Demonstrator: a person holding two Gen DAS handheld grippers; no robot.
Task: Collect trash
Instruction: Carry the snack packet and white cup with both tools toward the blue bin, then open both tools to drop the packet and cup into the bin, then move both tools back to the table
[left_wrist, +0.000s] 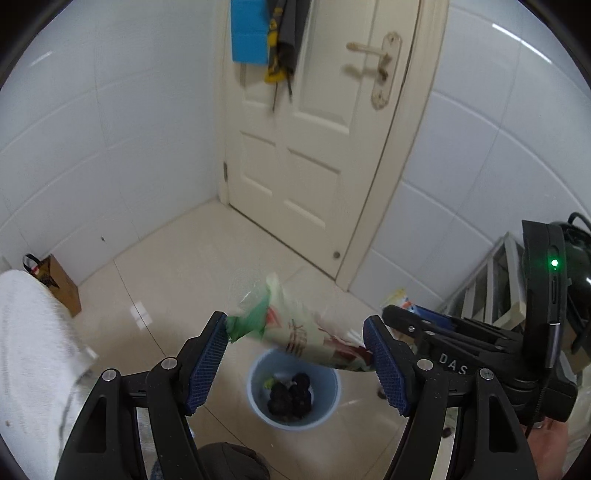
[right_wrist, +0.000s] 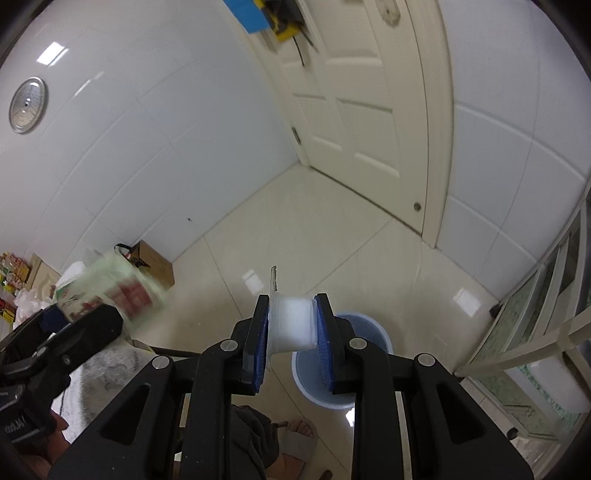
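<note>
A blue trash bin (left_wrist: 293, 397) stands on the tiled floor below both grippers, with dark round lumps inside; its rim also shows in the right wrist view (right_wrist: 373, 328). In the left wrist view a crumpled green and white snack wrapper (left_wrist: 295, 332) spans the gap of my left gripper (left_wrist: 299, 354), whose jaws stand wide; the wrapper touches both pads, blurred, above the bin. The wrapper also shows in the right wrist view (right_wrist: 110, 288). My right gripper (right_wrist: 291, 325) is shut on a small white plastic cup (right_wrist: 293, 328) above the bin.
A cream door (left_wrist: 314, 129) and white tiled walls lie ahead. A brown paper bag (left_wrist: 59, 284) stands at the left wall. A white towel (left_wrist: 33, 350) is at the left. A glass-fronted cabinet (right_wrist: 535, 332) stands right. A sandalled foot (right_wrist: 295, 443) is below.
</note>
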